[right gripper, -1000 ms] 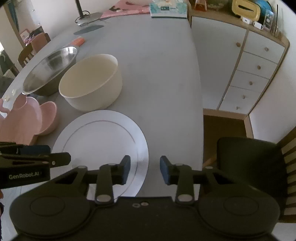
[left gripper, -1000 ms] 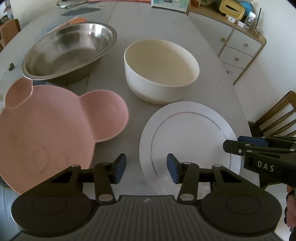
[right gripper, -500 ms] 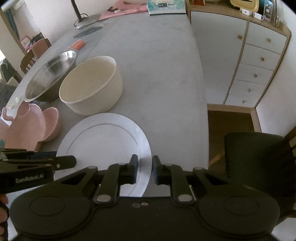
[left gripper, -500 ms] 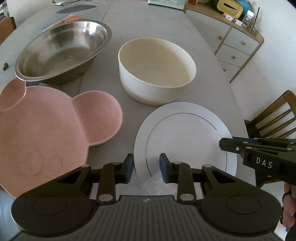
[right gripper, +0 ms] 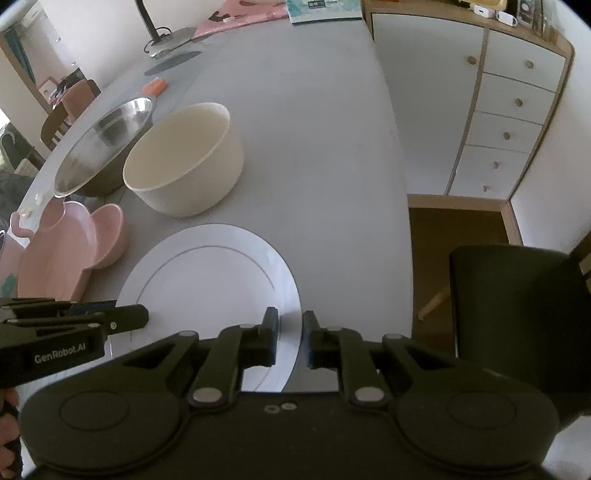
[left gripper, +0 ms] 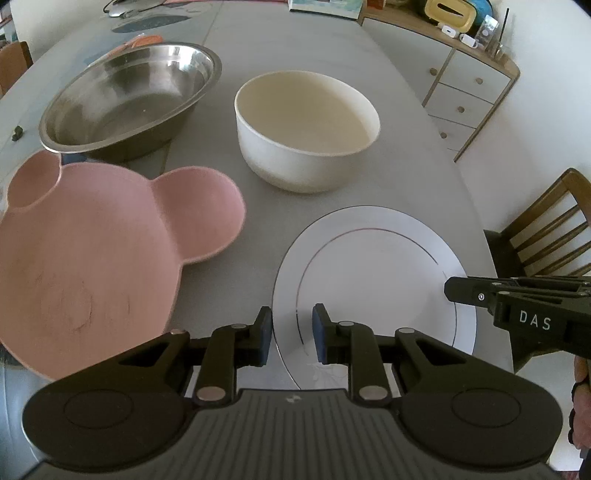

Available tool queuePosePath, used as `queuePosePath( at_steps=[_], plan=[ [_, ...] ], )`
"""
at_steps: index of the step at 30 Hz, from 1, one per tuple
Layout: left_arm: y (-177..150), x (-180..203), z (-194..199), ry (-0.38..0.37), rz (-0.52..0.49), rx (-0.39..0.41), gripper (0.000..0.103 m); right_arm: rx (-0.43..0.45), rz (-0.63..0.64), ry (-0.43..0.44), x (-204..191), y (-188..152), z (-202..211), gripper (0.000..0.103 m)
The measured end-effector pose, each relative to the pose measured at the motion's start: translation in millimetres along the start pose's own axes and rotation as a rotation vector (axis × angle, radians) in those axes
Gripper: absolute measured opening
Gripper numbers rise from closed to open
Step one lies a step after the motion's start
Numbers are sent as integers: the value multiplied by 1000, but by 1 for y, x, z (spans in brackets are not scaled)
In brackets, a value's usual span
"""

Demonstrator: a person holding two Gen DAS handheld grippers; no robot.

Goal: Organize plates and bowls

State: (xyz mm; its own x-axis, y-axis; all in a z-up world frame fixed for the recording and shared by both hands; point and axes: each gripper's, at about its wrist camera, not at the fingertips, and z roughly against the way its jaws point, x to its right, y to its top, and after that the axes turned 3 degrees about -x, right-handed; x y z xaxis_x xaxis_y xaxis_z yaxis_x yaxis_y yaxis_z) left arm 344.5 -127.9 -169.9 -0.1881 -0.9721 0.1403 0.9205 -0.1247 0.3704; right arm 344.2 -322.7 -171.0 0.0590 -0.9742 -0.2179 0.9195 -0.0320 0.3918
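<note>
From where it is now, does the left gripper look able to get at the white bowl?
Probably yes. The left gripper sits low at the white plate's near-left edge, and the white bowl stands straight beyond the plate with nothing taller between them.

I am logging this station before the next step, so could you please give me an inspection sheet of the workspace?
Surface: grey table, dishes at the near end.
Job's things: white plate nearest; cream bowl behind it; steel bowl and pink bear plate to the left. None stacked.
Clutter: orange item, booklet and lamp base at the far end.
Grippers: left gripper and right gripper each straddle the plate's rim, fingers narrowly apart, not clamped.
Cables: lamp cord curls by its base.
Surroundings: drawer cabinet, wooden chair.
</note>
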Motion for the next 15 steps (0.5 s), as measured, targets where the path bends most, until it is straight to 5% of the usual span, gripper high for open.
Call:
queuePosePath(
  at_steps=[15],
  plan=[
    [-29, -13, 31, 12, 31, 33, 20, 25, 16, 39, -18, -36, 29, 11]
  ],
)
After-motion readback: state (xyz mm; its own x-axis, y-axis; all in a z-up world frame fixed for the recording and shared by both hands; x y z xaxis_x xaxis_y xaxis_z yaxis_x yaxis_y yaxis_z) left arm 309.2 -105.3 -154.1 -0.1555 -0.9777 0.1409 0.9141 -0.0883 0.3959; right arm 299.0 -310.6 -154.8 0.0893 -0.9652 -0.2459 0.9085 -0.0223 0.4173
